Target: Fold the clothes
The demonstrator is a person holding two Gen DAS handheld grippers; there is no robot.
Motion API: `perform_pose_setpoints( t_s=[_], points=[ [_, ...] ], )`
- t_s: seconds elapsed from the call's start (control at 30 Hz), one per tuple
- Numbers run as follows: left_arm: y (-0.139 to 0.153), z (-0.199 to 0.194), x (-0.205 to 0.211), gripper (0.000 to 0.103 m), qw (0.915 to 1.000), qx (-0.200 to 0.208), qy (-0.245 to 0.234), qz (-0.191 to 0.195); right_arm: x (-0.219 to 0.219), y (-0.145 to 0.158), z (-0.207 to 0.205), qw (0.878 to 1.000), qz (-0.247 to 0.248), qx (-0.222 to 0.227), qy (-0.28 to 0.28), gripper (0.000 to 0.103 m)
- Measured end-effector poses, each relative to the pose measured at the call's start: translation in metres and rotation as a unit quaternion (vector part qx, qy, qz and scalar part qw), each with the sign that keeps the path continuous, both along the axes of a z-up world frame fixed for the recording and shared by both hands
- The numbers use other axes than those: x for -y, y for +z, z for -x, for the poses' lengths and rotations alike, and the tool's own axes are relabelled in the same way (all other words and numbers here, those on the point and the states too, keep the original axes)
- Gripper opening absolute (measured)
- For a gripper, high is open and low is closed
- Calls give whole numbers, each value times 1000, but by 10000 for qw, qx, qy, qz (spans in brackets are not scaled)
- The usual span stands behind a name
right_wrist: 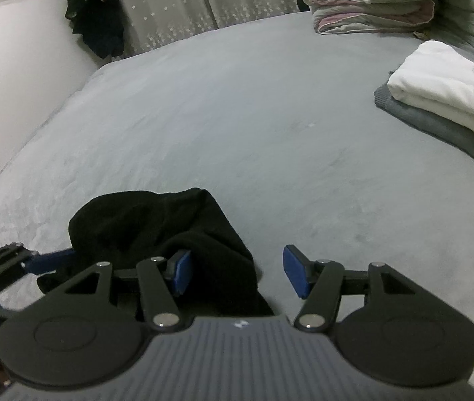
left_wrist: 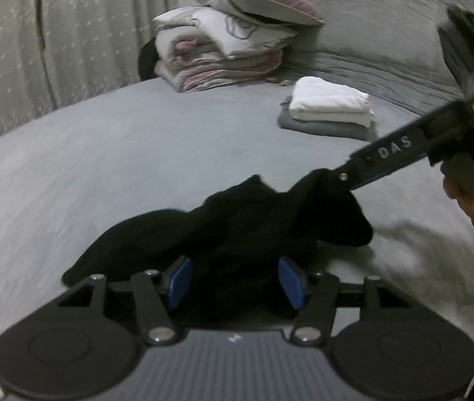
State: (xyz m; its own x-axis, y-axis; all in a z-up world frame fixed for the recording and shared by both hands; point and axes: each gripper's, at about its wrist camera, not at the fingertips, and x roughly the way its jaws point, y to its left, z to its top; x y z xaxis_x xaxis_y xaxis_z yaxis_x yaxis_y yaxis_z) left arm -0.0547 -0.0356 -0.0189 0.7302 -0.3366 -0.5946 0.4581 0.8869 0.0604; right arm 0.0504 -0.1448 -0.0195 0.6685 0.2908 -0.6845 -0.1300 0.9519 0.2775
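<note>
Your work surface is a bed [right_wrist: 237,117] under a grey sheet, with a stack of folded bedding and pillows [left_wrist: 226,53] at its far end. Nearer lies a folded white garment [right_wrist: 444,90] on top of a folded grey one [right_wrist: 437,127]. The black garment [left_wrist: 230,227] sits crumpled on the sheet directly before you. Your left gripper [left_wrist: 233,282] has its jaws apart, the black cloth lying loosely between the blue pads [left_wrist: 180,280]. Your right gripper [right_wrist: 237,274] also stands with jaws apart; the cloth overlaps its left pad, the right pad is bare over the sheet.
</note>
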Motion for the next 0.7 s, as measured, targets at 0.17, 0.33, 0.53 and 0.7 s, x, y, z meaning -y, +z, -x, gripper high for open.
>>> perform_pose_setpoints(
  t_s=[0.17, 0.33, 0.53, 0.7],
  points=[
    [-1, -8, 13, 48, 10000, -1, 26, 53, 3, 1, 1, 10000, 14, 14, -28, 61],
    [-3, -17, 6, 7, 9987, -353, 259, 280, 13, 1, 1, 9998, 57, -18, -204, 61],
    [20, -15, -23, 5, 9890, -67, 759, 1267, 21, 3, 7, 9995, 21, 6, -303, 61],
    [29, -21, -68, 4, 9657, 31, 1670, 1986, 18, 8, 12, 9997, -63, 125, -193, 61]
  ],
)
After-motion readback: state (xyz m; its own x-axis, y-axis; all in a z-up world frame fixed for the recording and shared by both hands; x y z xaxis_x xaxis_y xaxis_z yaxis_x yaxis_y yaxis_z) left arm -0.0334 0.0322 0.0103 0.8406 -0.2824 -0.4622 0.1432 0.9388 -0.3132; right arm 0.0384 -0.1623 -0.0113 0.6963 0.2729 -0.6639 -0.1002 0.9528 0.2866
